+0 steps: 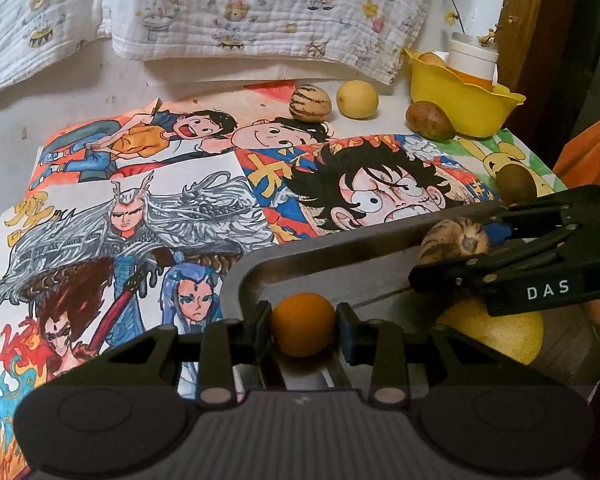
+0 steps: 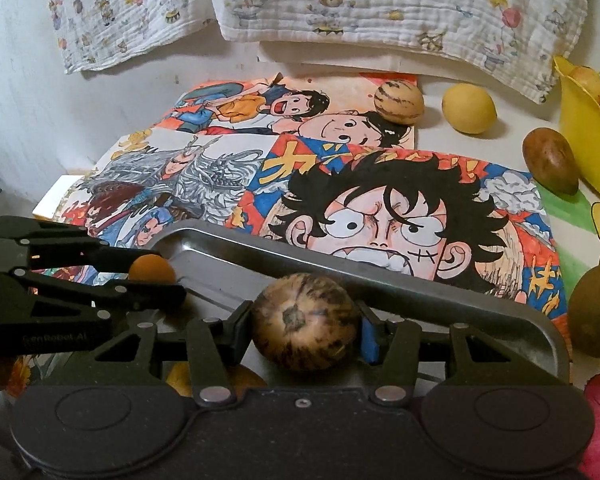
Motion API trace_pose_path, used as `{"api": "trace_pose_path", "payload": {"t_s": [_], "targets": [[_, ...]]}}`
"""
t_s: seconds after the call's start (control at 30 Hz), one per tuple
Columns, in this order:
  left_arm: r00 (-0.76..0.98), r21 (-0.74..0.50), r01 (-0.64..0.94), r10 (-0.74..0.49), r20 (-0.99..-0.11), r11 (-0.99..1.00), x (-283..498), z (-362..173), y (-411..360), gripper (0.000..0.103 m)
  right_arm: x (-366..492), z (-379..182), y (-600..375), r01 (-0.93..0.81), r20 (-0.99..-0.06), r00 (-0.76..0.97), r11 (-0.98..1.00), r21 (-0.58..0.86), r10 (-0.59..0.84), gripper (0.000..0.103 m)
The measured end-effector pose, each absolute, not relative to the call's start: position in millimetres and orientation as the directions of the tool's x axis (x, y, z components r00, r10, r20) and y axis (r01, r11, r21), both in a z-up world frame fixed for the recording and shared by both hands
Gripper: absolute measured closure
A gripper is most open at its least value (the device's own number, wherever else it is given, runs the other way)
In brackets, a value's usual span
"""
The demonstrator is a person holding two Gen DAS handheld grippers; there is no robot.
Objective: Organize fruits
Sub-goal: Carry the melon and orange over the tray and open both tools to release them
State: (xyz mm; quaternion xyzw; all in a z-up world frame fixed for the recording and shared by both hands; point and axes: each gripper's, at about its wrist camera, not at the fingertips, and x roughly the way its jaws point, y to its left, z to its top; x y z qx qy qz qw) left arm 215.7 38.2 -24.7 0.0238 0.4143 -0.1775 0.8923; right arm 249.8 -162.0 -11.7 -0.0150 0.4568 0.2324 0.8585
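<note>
Left tool (image 1: 303,324) closed on a small orange fruit (image 1: 302,323), pads pressing its two sides, held over the near-left corner of a metal tray (image 1: 340,236); right tool (image 2: 305,328) clamped on a round striped melon-like fruit (image 2: 305,327), stem scar facing the camera, over the same tray near its far rim; a large yellow fruit (image 1: 508,336) lies in the tray below the right tool. On the desk (image 1: 4,128), covered with coloured cartoon drawings (image 1: 148,216): a second striped fruit (image 1: 310,103) just beside a yellow lemon-like fruit (image 1: 357,99); a brown oval fruit (image 1: 430,121) touching a yellow bowl (image 1: 460,100) that holds a white jar (image 1: 471,58); a dark green-brown fruit (image 1: 514,184) near the tray's far right corner. Printed cloth (image 1: 260,4) hangs behind.
</note>
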Motion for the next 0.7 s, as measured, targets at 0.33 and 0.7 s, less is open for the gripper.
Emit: {"api": "trace_pose_path", "payload": {"t_s": [0.33,0.7], "targets": [[0.643,-0.108,0.347,-0.32,-0.695,0.932,193.3,-9.5,45.4,0.022,234.6,-0.9,-175.2,-0.394,-0.757,0.495,0.887,0.242,0.426,0.031],[0.687,-0.065,0.349,-0.303,-0.66,0.935,146.3,-0.6,62.0,0.002,186.6,14.6,-171.3,-0.463,-0.696,0.547,0.861,0.212,0.465,0.003]]}}
